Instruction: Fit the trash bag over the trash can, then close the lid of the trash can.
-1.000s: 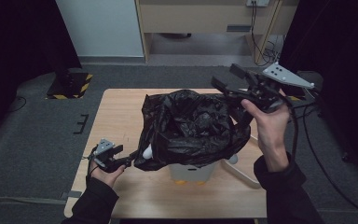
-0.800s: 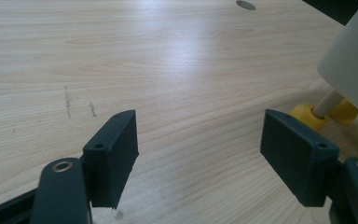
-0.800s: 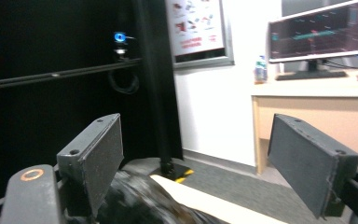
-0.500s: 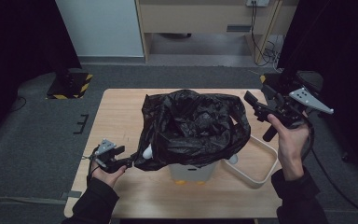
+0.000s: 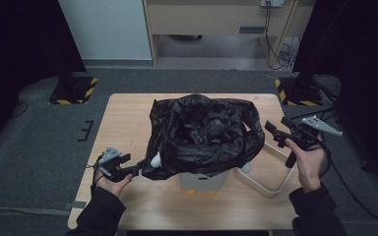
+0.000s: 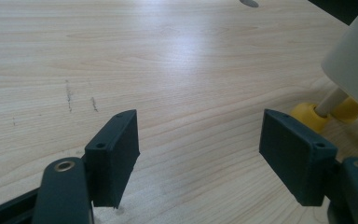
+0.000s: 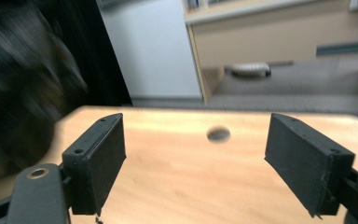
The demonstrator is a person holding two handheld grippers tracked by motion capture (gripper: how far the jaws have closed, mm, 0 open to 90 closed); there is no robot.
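Lowered from above the crumpled black plastic bag [image 5: 204, 135] (draped over the white bin [image 5: 202, 181] mid-table), the right gripper [image 5: 274, 130] hangs beside it, jaws open and empty; the left gripper [image 5: 137, 169], open, sits at the bag's near-left edge.

Black bag draped over a white bin on the desk

A crumpled black bag [image 5: 204, 135] covers the top of a white bin [image 5: 202, 181] (yellow feet show at its base) on the wooden desk [image 5: 128, 123]. The left claw [image 5: 137, 168] sits at the bag's lower left edge, low over the desk. The right claw [image 5: 278, 129] hovers near the bag's right side, above a white loop-shaped frame [image 5: 270, 184].
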